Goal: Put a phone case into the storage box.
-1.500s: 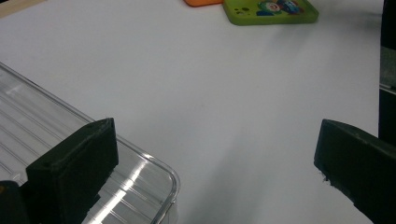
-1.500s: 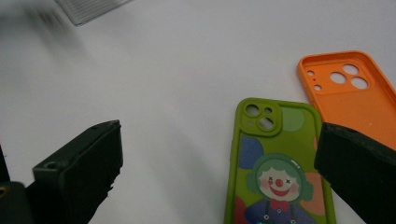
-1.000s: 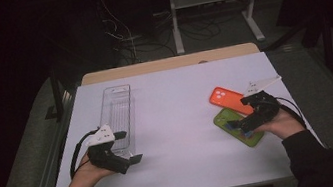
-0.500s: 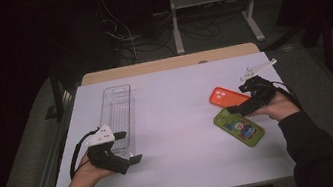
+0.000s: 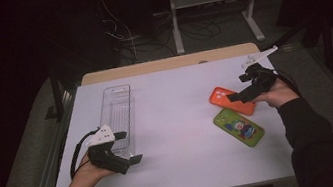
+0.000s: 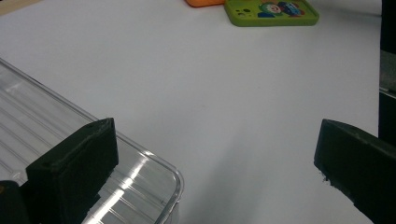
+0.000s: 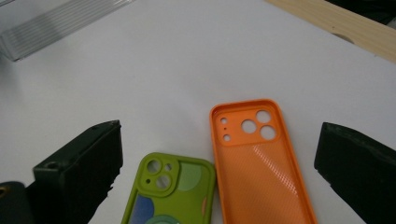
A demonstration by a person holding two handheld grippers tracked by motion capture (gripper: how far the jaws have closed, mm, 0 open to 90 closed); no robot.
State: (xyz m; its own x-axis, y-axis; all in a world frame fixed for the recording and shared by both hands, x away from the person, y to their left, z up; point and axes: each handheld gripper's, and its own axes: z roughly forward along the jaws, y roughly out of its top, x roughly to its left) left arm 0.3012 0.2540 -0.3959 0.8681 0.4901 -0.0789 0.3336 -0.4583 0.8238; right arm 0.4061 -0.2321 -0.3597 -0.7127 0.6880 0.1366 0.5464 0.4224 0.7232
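My right gripper [image 5: 244, 94] hangs over the orange phone case [image 5: 232, 101], jaws spread wide, gripping nothing. In the right gripper view the orange case [image 7: 259, 161] lies open side up, with a textured inner floor, three round camera holes and small holes beside them, raised rim all round. It sits on the right half of the table, just beside the green phone case [image 5: 239, 127]; the two look close to touching at one corner, can't tell for sure. Green one [image 7: 170, 196] lies printed side up, cartoon print, square camera bump. It also shows in the left gripper view [image 6: 271, 10].

My left gripper [image 5: 126, 155] rests low at the near left, jaws also spread and empty, one jaw over the near end of the clear plastic tray [image 5: 116, 116]. Tray [image 6: 56, 140] is long, ribbed, transparent, nothing in it.

Versus a second ago: the right gripper was down on the green case, now it's lifted and shifted back toward the orange one. Green case stays flat where it was. Left gripper and tray unchanged.

Surface is a white tabletop [image 5: 179, 122], wooden strip [image 5: 170, 63] at the far edge. Room is dark, with a grey shelf frame [image 5: 213, 0] and loose cables [image 5: 125, 39] on the floor behind.
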